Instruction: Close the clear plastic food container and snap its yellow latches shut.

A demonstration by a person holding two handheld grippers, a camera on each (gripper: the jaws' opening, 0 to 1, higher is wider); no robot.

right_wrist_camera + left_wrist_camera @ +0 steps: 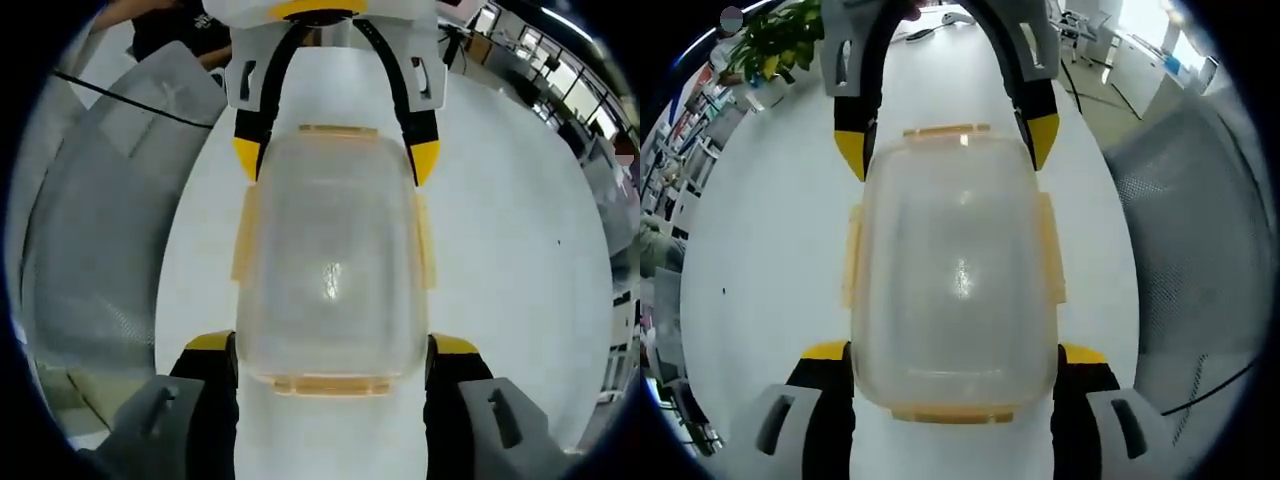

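Observation:
A clear plastic food container (955, 270) (333, 270) lies on the white table (770, 230) with its lid on. Yellow latches show on all its sides; the side latches (1051, 250) (244, 235) seem to stand out a little. My left gripper (954, 352) is open, jaws spread wide, yellow fingertips (826, 352) beside the container's near corners. My right gripper (333, 343) is open in the same way at the opposite end, fingertips (455, 345) flanking the corners. Each gripper shows across the container in the other's view: right gripper (947, 143), left gripper (335, 152).
A grey mesh chair (1200, 230) (100, 230) stands close beside the table, crossed by a black cable (1210, 385). A green plant (780, 40) and small items sit at the table's far end. Office desks lie beyond (540, 60).

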